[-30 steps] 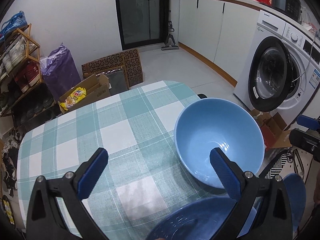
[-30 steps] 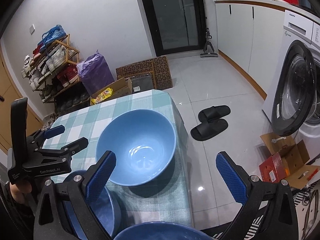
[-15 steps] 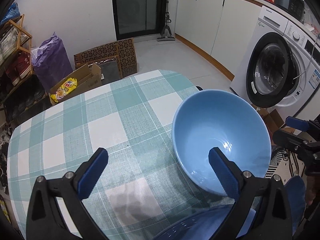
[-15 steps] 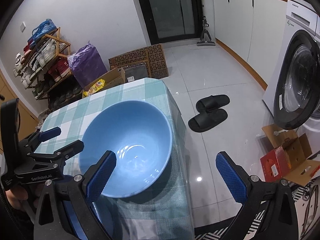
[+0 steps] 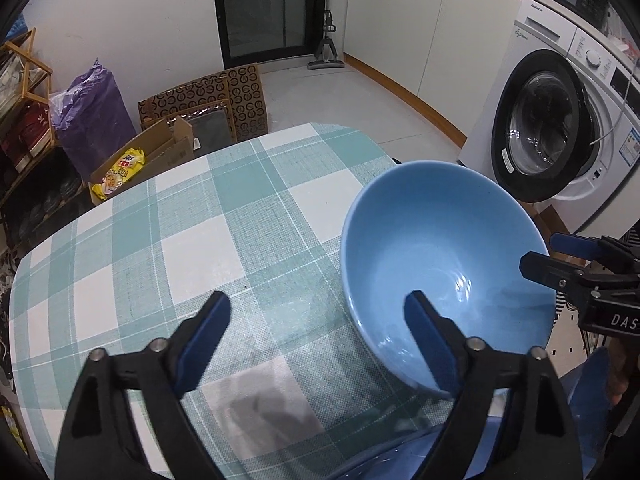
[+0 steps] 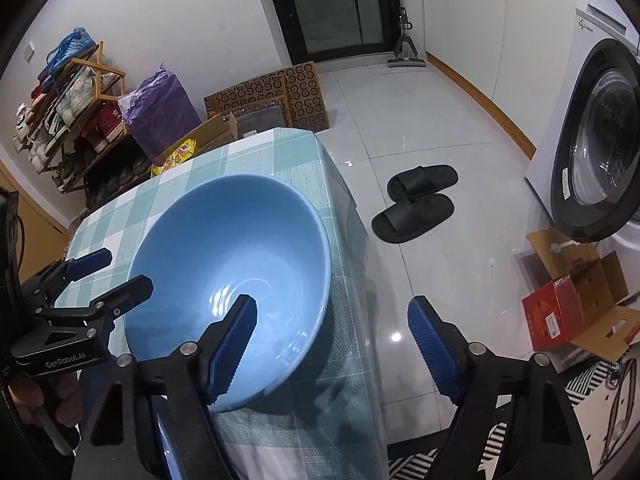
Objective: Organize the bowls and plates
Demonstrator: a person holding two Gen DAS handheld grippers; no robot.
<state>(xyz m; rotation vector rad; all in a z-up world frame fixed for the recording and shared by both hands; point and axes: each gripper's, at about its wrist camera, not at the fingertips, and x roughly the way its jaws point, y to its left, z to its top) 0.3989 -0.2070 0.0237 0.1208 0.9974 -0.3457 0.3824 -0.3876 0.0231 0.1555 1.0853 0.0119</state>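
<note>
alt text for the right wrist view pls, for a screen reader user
A large light blue bowl sits at the edge of a table with a teal checked cloth; the right gripper is closing astride its near rim, pads not touching. The left gripper reaches in from the left; black slippers lie on the floor.

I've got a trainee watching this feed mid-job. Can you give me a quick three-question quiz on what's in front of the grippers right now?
1. True or false: the big light blue bowl sits near the table edge that faces the washing machine.
2. What lies on the floor beside the table? A) black slippers B) a broom C) a towel
3. Which finger of the right gripper reaches over the bowl's rim: the one on the left or the right in its own view?

Key: 1 true; 2 A; 3 the left one. Both that gripper and the left gripper are closing, neither yet clamped on the bowl.
</note>
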